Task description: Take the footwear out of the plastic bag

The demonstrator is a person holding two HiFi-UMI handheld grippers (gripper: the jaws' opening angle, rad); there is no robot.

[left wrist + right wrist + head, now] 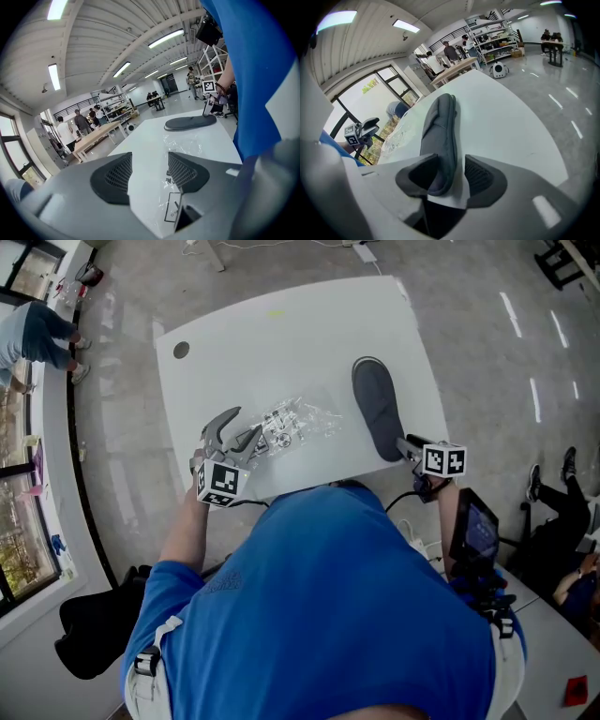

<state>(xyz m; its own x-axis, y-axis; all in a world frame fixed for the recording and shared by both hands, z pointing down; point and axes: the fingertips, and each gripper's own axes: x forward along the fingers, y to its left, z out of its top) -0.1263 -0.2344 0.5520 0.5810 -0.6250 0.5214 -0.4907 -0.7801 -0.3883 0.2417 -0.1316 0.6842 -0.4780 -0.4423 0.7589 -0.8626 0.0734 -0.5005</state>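
A grey slipper (377,409) lies on the white table (281,334) at its right side, out of the bag. My right gripper (405,450) is at its heel, and in the right gripper view the heel (440,140) sits between the open jaws, against the left pad with a gap to the right pad. The clear plastic bag (298,421) lies flat and crumpled mid-table, with nothing in it. My left gripper (242,426) hovers over the bag's left end. It is open, with nothing between its jaws (150,166), and the bag (187,143) lies below and ahead.
The table's near edge runs just in front of my body. A round cable hole (181,350) is at the far left corner. A dark bag (94,624) lies on the floor at left, and a screen device (473,531) stands at right. People are at benches in the background (79,123).
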